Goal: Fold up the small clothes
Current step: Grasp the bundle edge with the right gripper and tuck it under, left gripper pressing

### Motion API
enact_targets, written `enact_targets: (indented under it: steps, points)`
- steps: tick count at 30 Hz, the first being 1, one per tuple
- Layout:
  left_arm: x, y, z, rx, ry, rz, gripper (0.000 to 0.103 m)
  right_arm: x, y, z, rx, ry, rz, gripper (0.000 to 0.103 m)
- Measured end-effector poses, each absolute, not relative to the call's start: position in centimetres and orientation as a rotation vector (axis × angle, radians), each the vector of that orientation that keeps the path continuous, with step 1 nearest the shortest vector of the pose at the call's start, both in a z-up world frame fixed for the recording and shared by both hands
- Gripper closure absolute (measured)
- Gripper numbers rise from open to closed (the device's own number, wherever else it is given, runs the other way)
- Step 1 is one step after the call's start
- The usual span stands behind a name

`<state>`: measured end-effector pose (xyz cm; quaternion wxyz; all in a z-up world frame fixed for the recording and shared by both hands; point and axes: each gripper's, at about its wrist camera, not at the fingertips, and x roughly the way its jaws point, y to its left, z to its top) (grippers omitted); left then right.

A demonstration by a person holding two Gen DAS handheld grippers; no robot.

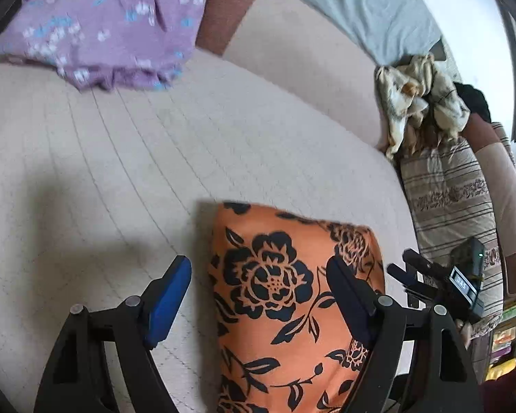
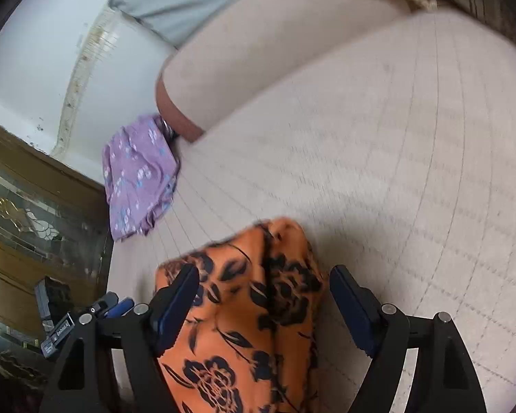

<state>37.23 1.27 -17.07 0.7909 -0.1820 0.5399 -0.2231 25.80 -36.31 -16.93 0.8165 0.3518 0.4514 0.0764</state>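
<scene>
An orange garment with black flowers lies folded on the beige quilted sofa seat. My left gripper hovers over it, open, its blue pads wide apart; the right pad overlaps the cloth's right edge. In the right wrist view the same orange garment lies below my right gripper, which is also open, with neither pad pressing on the cloth. A purple flowered garment lies folded at the far left of the seat, also visible as the purple garment in the right wrist view.
The sofa backrest carries a grey cloth. A crumpled cream cloth and a striped cushion lie at the right end. A wooden cabinet with glass stands beyond the seat's left edge.
</scene>
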Motion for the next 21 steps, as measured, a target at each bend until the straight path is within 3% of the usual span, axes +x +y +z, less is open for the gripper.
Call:
enact_targets:
  steps: [4, 5, 7, 8, 13, 16, 21]
  points:
    - [38.6, 0.4, -20.3, -0.445, 1.246, -0.457, 0.024, 27.0, -37.1, -20.8, 0.847, 1.041, 0.207, 0.027]
    - [38.9, 0.4, -20.9, -0.47, 1.262, -0.458, 0.027, 27.2, -37.2, -21.5, 0.865, 1.056, 0.226, 0.034]
    - [39.5, 0.8, -22.5, -0.593, 1.304, -0.478, 0.036, 27.9, -37.0, -22.5, 0.9, 1.064, 0.27, 0.037]
    - [39.7, 1.1, -23.1, -0.638, 1.313, -0.464, 0.038, 28.3, -36.9, -23.0, 0.906, 1.075, 0.267, 0.046]
    - [39.3, 2.1, -22.3, -0.721, 1.316, -0.494, 0.071, 28.2, -37.0, -23.8, 0.949, 1.092, 0.292, 0.069]
    - [39.8, 3.9, -20.1, -0.821, 1.293, -0.544, 0.074, 28.0, -36.5, -21.9, 0.931, 1.066, 0.309, 0.075]
    - [43.3, 7.1, -15.3, -0.787, 1.208, -0.548, 0.074, 31.1, -33.9, -17.9, 0.873, 1.017, 0.393, 0.077]
